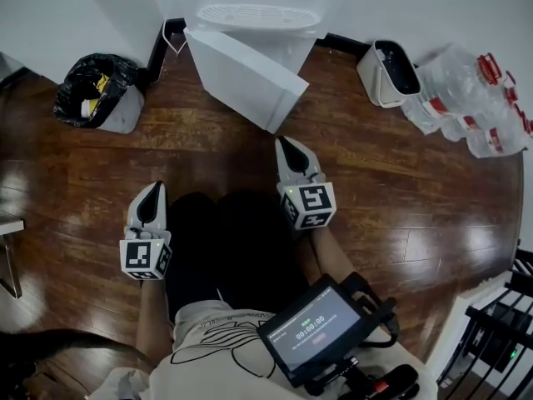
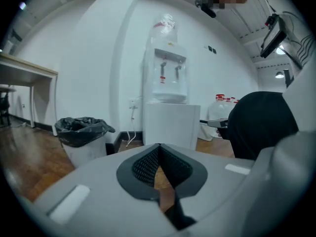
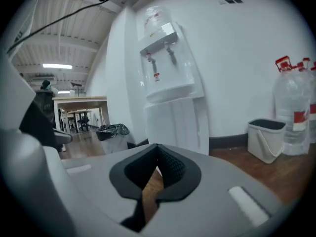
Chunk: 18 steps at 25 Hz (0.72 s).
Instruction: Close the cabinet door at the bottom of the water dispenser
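The white water dispenser (image 1: 254,15) stands against the far wall. Its bottom cabinet door (image 1: 241,77) hangs open, swung out over the wooden floor towards me. My right gripper (image 1: 287,146) is shut and empty, its tip a short way in front of the door's free edge and not touching it. Further back on the left, my left gripper (image 1: 155,190) is also shut with nothing in it. The left gripper view shows that gripper (image 2: 158,148) pointing at the dispenser (image 2: 168,78) and door (image 2: 170,125). In the right gripper view, the right gripper (image 3: 157,148) faces the door (image 3: 177,122).
A bin lined with a black bag (image 1: 96,90) sits left of the dispenser. A white bin (image 1: 390,73) and several large water bottles (image 1: 470,98) are on its right. A screen device (image 1: 321,327) hangs at my chest. A table leg (image 1: 8,261) is at far left.
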Each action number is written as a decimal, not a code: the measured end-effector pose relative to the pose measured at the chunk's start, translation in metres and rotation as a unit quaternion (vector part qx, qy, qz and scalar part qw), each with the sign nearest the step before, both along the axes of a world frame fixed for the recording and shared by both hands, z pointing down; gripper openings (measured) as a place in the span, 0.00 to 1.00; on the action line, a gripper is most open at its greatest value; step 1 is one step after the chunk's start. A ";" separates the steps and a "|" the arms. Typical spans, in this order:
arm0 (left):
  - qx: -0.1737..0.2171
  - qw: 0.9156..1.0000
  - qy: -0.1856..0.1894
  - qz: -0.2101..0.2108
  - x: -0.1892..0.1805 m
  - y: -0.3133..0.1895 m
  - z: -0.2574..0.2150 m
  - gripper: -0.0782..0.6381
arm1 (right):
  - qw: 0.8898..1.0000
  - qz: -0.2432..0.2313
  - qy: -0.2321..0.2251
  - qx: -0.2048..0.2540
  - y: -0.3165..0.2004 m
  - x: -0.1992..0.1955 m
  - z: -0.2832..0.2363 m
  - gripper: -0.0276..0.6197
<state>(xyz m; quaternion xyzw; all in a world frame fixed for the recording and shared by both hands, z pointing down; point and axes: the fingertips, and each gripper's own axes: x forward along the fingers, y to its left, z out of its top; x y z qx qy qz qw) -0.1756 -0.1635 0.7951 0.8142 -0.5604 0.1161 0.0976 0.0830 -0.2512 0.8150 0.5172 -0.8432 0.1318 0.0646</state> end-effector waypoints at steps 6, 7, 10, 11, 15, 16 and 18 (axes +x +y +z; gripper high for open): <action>0.011 0.999 0.015 -0.043 -0.024 0.017 -0.005 0.13 | 0.996 0.065 -0.043 -0.035 -0.052 -0.002 -0.005 0.05; 0.013 0.999 0.017 -0.040 -0.021 0.019 -0.006 0.13 | 0.995 0.074 -0.050 -0.045 -0.055 0.001 -0.004 0.05; 0.023 0.999 0.012 -0.031 -0.016 0.021 -0.010 0.13 | 0.994 0.089 -0.042 -0.049 -0.074 0.010 -0.002 0.05; 0.027 0.999 0.009 -0.030 -0.016 0.021 -0.012 0.13 | 0.994 0.095 -0.035 -0.048 -0.084 0.015 -0.002 0.05; 0.031 0.999 0.008 -0.034 -0.021 0.021 -0.014 0.13 | 0.989 0.139 0.011 -0.049 -0.135 0.048 -0.002 0.05; 0.032 0.999 0.008 -0.039 -0.024 0.022 -0.015 0.13 | 0.988 0.148 0.018 -0.050 -0.148 0.058 -0.002 0.05; 0.036 0.998 0.008 -0.053 -0.033 0.023 -0.019 0.13 | 0.988 0.145 0.019 -0.044 -0.177 0.066 -0.006 0.05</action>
